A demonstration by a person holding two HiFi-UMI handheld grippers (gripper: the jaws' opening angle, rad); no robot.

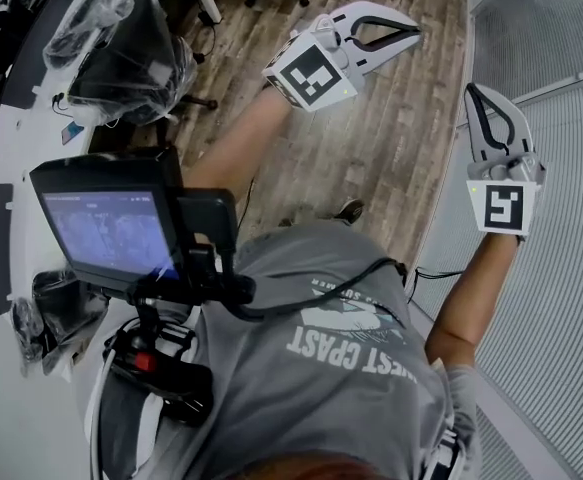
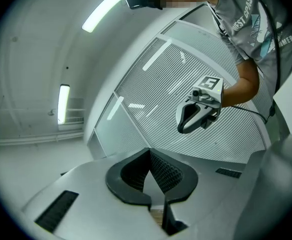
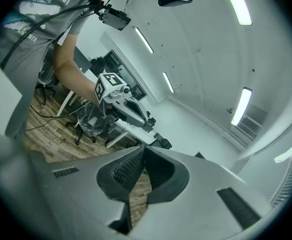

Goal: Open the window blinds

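Observation:
The window blinds (image 1: 571,178) are grey horizontal slats, closed, hanging along a glass wall at the right of the head view. They also fill the middle of the left gripper view as blinds (image 2: 151,94). My right gripper (image 1: 479,95) is held up in front of the slats, shut and empty; whether it touches them I cannot tell. It also shows in the left gripper view as the right gripper (image 2: 185,128). My left gripper (image 1: 409,32) is raised over the wooden floor, away from the blinds, shut on nothing. No cord or wand shows in any view.
A white desk (image 1: 11,118) with plastic-wrapped monitors (image 1: 131,53) runs along the left. Wooden floor (image 1: 381,138) lies between the desk and the glass wall's white frame (image 1: 546,90). A screen and camera rig (image 1: 111,230) hang at the person's chest.

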